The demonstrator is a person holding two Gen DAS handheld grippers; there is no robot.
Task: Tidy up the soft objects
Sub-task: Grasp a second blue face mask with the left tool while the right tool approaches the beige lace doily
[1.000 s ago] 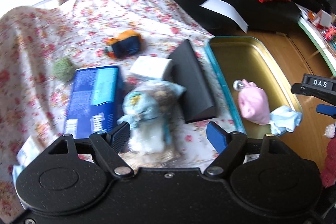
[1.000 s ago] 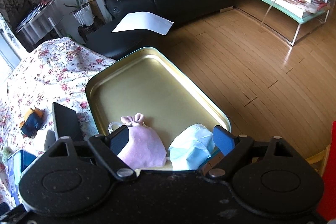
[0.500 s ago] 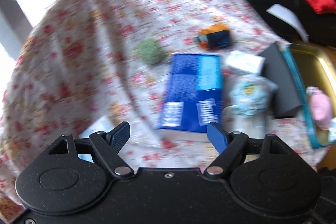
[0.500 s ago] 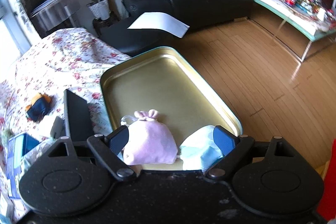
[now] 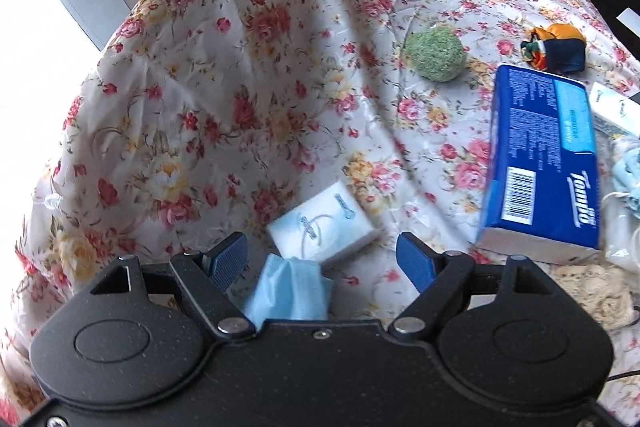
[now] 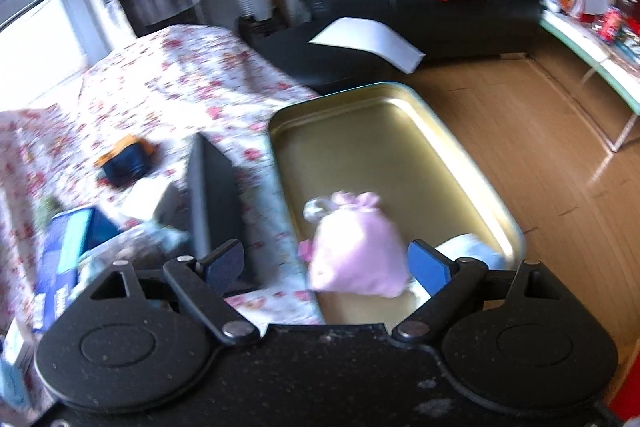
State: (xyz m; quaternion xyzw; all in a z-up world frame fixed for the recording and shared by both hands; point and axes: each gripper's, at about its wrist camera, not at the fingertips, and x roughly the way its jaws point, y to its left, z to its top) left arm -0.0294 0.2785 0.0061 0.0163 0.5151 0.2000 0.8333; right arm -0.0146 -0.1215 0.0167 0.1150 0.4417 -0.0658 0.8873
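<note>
Left tool spread, jaws just been widening, above a crumpled light-blue face mask and a small white tissue pack touching it on the rose-print cloth over the tabletop. Nothing pinched. Risk: closing here could catch both, or bunch the cloth. Fuzzy green ball and blue tissue brick lie farther right. Right tool, also spread and empty, hangs over the gold metal tray holding a pink drawstring pouch; a careless sweep might knock it out.
</note>
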